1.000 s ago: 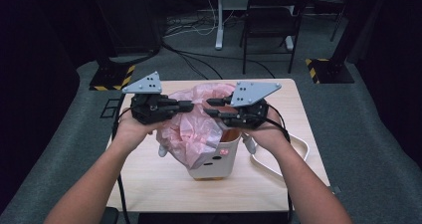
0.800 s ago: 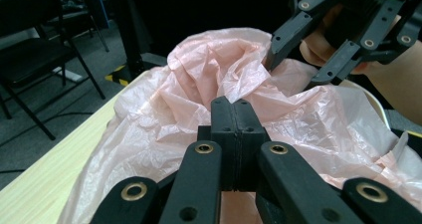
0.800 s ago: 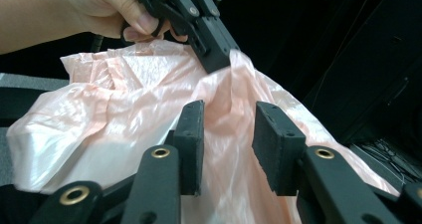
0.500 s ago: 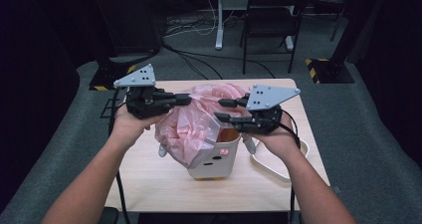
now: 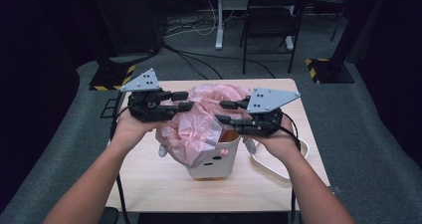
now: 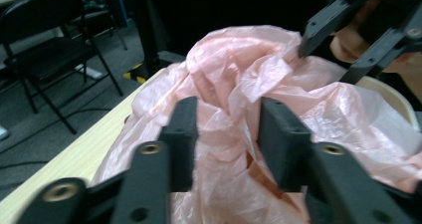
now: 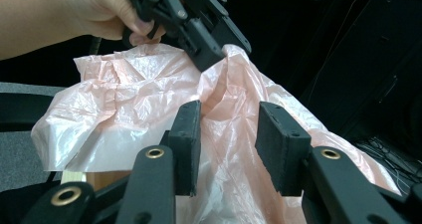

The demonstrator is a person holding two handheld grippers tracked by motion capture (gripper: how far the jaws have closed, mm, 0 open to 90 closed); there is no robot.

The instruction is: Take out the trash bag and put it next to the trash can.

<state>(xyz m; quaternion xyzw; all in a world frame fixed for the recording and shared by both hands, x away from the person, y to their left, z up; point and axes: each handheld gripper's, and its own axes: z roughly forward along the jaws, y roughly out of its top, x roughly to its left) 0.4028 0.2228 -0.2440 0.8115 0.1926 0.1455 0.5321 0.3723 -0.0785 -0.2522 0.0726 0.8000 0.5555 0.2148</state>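
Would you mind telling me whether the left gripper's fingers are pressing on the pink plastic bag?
Cannot tell. In the left gripper view the left gripper stands open with the pink plastic bag between its fingers, yet no clear gap or contact shows.

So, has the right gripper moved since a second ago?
Yes. In the high view the right gripper has pulled back from the middle of the pink bag toward the table's right edge, and its fingers have opened slightly.

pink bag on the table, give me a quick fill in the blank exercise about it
1. The plastic bag is ____ in colour.
2. The bag lines a small ____ bin.
3. The bin stands on a ____ table.
4. The jaws of the left gripper and the right gripper stand ____.

Missing words: pink; white; wooden; open
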